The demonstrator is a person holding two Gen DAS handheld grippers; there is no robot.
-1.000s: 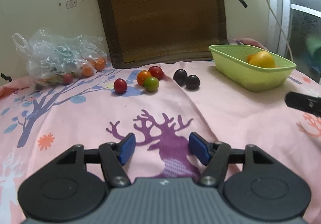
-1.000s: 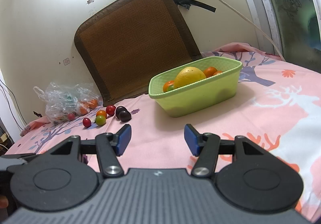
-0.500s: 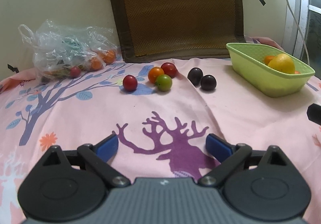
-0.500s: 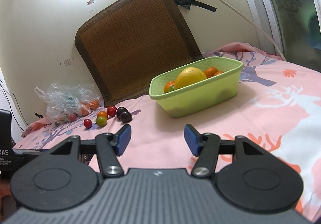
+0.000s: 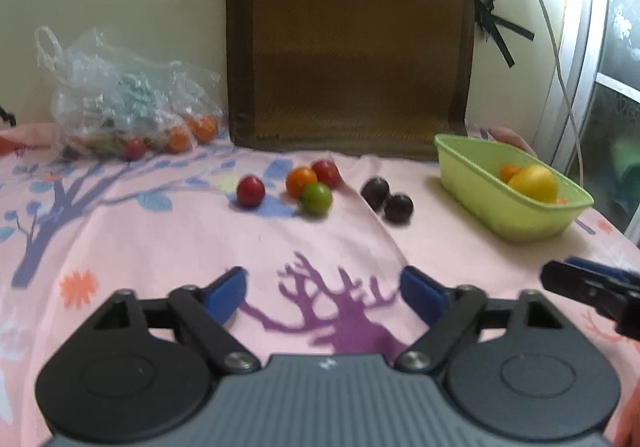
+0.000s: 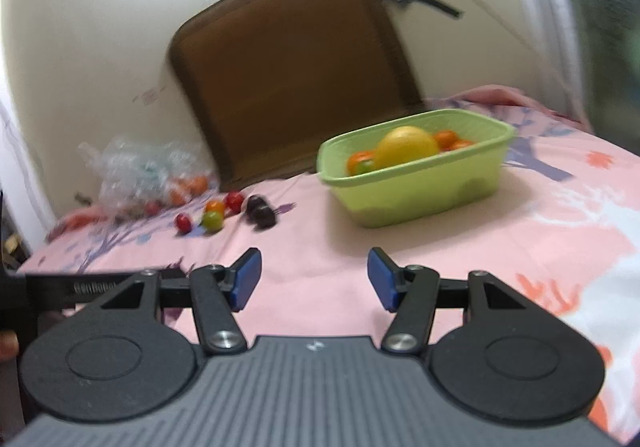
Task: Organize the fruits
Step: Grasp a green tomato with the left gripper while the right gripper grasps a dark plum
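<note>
In the left wrist view, a clear plastic bag (image 5: 120,103) of fruit sits at the upper left against the wall. Right of it, near the centre, loose fruits lie on the pink bedsheet (image 5: 160,247): a red fruit (image 5: 251,191), then an orange fruit (image 5: 301,181), a second red fruit (image 5: 326,173) and a green fruit (image 5: 316,199) bunched together, then two dark plums (image 5: 386,199) touching each other. Behind them a brown woven cushion (image 5: 348,43) leans on the wall. At the right a green basket (image 5: 480,183) holds a yellow fruit (image 5: 536,183) and small oranges.

The left gripper (image 5: 322,293) at the bottom has just been closing from wider; its jaws stand apart with only sheet between them. The right gripper (image 6: 314,279) likewise stands spread and empty, the basket ahead of it at centre right.
</note>
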